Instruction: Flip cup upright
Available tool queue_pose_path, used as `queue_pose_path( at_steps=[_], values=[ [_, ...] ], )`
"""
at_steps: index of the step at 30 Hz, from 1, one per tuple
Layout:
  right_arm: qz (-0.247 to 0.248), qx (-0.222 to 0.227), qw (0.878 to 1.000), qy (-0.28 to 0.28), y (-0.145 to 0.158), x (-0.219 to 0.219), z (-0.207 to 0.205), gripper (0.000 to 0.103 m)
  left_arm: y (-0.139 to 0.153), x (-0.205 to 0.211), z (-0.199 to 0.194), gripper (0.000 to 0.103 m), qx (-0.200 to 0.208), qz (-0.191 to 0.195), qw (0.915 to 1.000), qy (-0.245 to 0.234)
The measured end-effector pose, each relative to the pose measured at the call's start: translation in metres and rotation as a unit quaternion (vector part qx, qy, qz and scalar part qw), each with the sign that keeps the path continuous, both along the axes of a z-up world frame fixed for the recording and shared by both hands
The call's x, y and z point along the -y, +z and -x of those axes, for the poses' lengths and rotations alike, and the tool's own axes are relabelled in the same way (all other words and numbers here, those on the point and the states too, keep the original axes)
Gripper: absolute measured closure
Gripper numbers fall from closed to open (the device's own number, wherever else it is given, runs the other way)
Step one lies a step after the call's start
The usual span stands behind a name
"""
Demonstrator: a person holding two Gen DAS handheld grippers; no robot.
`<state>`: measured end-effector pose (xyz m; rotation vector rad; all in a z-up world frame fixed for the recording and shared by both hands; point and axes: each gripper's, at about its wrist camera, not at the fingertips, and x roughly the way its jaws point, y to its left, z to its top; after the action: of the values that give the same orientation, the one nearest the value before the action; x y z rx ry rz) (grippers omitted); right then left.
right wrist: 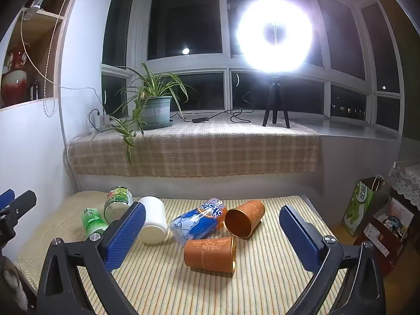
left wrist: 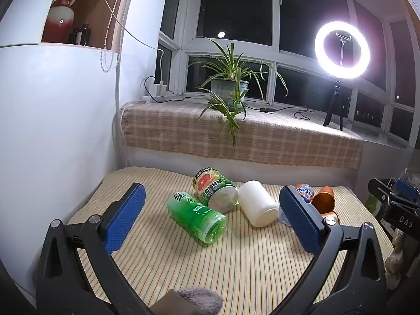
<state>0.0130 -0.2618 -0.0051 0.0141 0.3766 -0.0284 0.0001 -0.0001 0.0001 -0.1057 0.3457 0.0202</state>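
The right gripper (right wrist: 212, 233) has its blue-padded jaws spread wide and empty, hovering above the striped tabletop (right wrist: 262, 288). Framed between them, nearest the camera, lies an orange cup (right wrist: 207, 254) on its side, gold-rimmed mouth facing right. Just behind it a second orange cup (right wrist: 245, 218) also lies tipped, its open mouth turned toward the camera, and a blue Arctic Ocean cup (right wrist: 197, 221) rests against that one's left side.

The left gripper (left wrist: 212, 216) is likewise spread wide with nothing held. Ahead of it lie a green tea cup (left wrist: 197, 216), touching a grapefruit-label cup (left wrist: 215, 191) behind it, and a white cup (left wrist: 258, 203) just to the right, all on their sides.

No cup stands upright yet, so the job looks to be at its start. The near orange cup seems the natural first pick for the right gripper: it lies apart from the others on its front side, with bare cloth around it. A sound approach would be to bring the jaws down across the cup's round body near its middle, close firmly enough that the smooth wall does not roll or slip, lift clear, then rotate so the mouth faces up before setting it down. Keeping the descent short of the blue cup should avoid nudging the cluster.
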Motion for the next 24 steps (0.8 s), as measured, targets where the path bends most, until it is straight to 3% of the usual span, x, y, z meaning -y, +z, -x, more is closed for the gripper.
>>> queue_pose_path(
  at_steps=[24],
  values=[
    [-0.003,0.002,1.000,0.000,0.001,0.002,-0.002,0.000,0.005,-0.008,0.000,0.000,0.007,-0.005,0.9999,0.006]
  ],
)
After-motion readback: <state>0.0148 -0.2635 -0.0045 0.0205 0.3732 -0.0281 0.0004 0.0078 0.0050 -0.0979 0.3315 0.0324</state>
